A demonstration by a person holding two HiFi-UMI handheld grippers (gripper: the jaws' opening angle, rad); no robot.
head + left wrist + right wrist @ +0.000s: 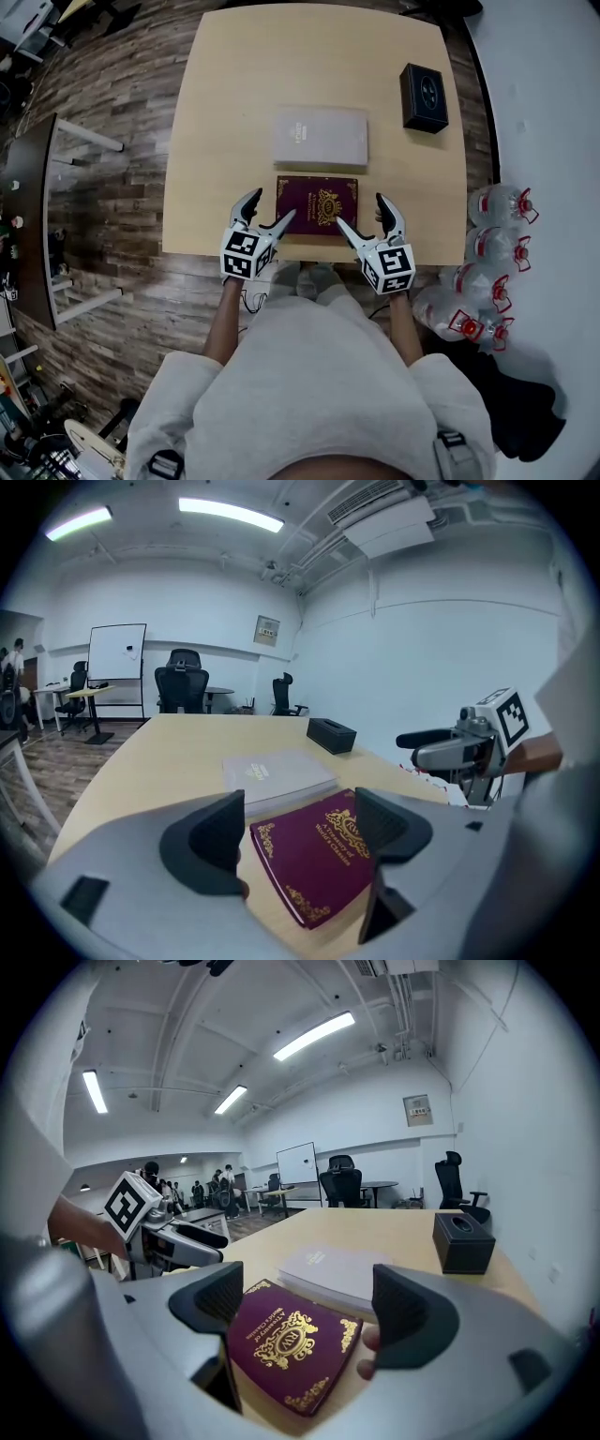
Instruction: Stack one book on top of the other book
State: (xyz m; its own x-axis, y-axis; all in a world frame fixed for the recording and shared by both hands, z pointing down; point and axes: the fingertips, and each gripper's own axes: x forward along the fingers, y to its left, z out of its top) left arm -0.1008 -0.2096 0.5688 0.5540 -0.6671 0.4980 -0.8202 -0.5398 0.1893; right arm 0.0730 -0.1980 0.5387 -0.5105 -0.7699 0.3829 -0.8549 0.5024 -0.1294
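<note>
Left gripper [270,207] and right gripper [362,212] hover released, jaws wide, at the maroon book's [317,204] near corners. Pinch its side edges evenly, then lift it level onto the grey book [320,137].

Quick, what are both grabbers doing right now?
Left gripper: open, holding nothing.
Right gripper: open, holding nothing.

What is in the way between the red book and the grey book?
Nothing visible. The maroon book lies just in front of the grey book, only a bare strip of table between them. The black box stands off to the right, clear of both.
</note>
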